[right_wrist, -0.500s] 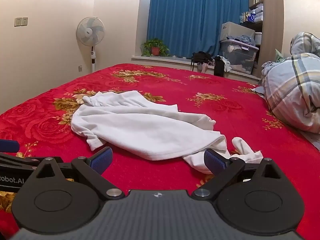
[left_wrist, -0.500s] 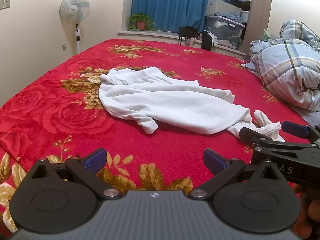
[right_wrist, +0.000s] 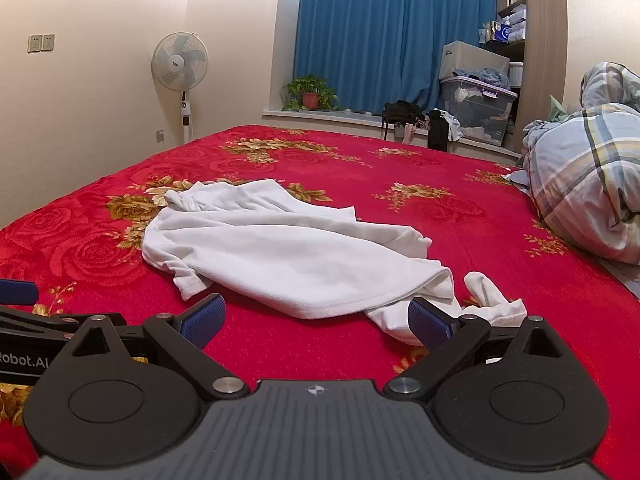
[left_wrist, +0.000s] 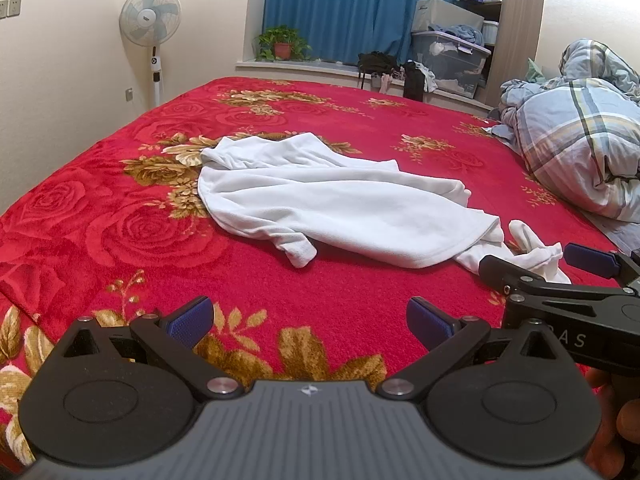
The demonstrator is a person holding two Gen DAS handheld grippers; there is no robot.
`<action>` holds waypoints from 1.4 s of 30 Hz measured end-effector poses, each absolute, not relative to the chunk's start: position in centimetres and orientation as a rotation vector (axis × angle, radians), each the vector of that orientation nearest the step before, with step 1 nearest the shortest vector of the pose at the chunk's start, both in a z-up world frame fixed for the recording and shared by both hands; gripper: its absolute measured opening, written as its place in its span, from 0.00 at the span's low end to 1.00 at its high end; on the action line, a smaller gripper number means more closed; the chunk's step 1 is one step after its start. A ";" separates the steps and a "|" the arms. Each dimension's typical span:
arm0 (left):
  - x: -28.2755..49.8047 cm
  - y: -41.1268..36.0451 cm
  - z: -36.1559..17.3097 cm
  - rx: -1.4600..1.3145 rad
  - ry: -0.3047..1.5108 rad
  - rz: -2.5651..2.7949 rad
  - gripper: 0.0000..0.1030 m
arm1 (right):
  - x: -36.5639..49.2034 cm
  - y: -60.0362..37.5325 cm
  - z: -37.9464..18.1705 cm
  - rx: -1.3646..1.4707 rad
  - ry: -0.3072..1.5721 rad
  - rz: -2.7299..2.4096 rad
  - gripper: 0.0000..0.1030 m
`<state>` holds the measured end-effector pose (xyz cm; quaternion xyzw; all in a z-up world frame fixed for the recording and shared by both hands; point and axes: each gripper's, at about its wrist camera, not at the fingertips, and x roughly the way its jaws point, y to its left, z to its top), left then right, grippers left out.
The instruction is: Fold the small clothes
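Red plush with gold roses covers the bed [left_wrist: 120, 240] under both your tools. At far left a fan [left_wrist: 151, 16] stands by the wall, and a potted plant [left_wrist: 282, 42] sits on the sill before the blue curtain [left_wrist: 340, 8].

Your left gripper [left_wrist: 308, 322] hangs low over the bedspread at the near edge, its blue pads spread wide with nothing between them. It is well short of the garment.

The white garment [left_wrist: 328, 208] lies crumpled in the middle of the bed, running from far left to near right. One sleeve cuff [left_wrist: 300, 254] pokes out toward you at its near left side. Its near right end trails off into a rumpled tail [left_wrist: 536, 252].

Your right gripper [right_wrist: 316, 316] is also wide apart and holds nothing. In its own view the hem of the garment [right_wrist: 320, 308] lies just ahead between the two fingers, and the right finger [right_wrist: 430, 322] sits in front of the tail; you cannot tell whether it touches the cloth. In the left view that gripper [left_wrist: 536, 270] straddles the same tail.

At far right a plaid quilt [left_wrist: 580, 148] is heaped on the bed, well apart from the garment, with a storage bin [left_wrist: 448, 60] and shelves behind it.
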<state>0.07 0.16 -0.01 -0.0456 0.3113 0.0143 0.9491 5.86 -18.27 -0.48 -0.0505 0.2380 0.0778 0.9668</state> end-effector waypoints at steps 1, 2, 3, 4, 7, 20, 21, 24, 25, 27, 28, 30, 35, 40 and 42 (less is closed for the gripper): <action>0.1 0.1 0.0 -0.093 0.634 0.029 0.99 | 5.8 -18.3 -0.5 -0.101 0.481 0.157 0.95; 0.1 0.1 0.0 -0.093 0.634 0.030 0.99 | 5.9 -18.3 -0.5 -0.103 0.481 0.158 0.95; 0.1 0.1 0.0 -0.094 0.634 0.030 0.99 | 5.9 -18.3 -0.5 -0.104 0.481 0.158 0.95; 0.1 0.1 0.0 -0.094 0.634 0.030 0.99 | 5.9 -18.3 -0.5 -0.105 0.481 0.157 0.95; 0.1 0.1 0.0 -0.094 0.634 0.030 0.99 | 5.9 -18.3 -0.5 -0.104 0.482 0.158 0.95; 0.1 0.1 0.0 -0.093 0.634 0.030 0.99 | 5.9 -18.3 -0.5 -0.105 0.482 0.157 0.95; 0.1 0.1 0.0 -0.093 0.634 0.030 0.99 | 5.9 -18.3 -0.5 -0.104 0.482 0.157 0.95; 0.1 0.1 0.0 -0.094 0.634 0.030 0.99 | 5.9 -18.3 -0.6 -0.104 0.483 0.157 0.95; 0.1 0.1 0.0 -0.094 0.633 0.029 0.99 | 5.9 -18.4 -0.5 -0.104 0.482 0.158 0.95; 0.1 0.1 0.0 -0.091 0.632 0.030 0.99 | 5.8 -18.5 -0.2 -0.103 0.481 0.158 0.95; 0.1 0.3 -0.1 -0.090 0.631 0.030 0.99 | 5.8 -18.6 -0.1 -0.103 0.481 0.158 0.95; -0.1 0.3 -0.2 -0.091 0.628 0.022 0.99 | 5.7 -18.8 0.2 -0.101 0.480 0.158 0.95; -0.4 0.7 -0.1 -0.079 0.615 0.008 0.91 | 5.6 -19.2 -0.4 -0.076 0.446 0.122 0.90; -0.5 1.2 -0.3 -0.099 0.570 -0.022 0.49 | 6.4 -22.2 1.6 0.069 0.313 0.063 0.76; 0.1 1.6 -0.3 -0.129 0.584 -0.052 0.34 | 7.2 -23.4 2.5 0.086 0.330 0.046 0.64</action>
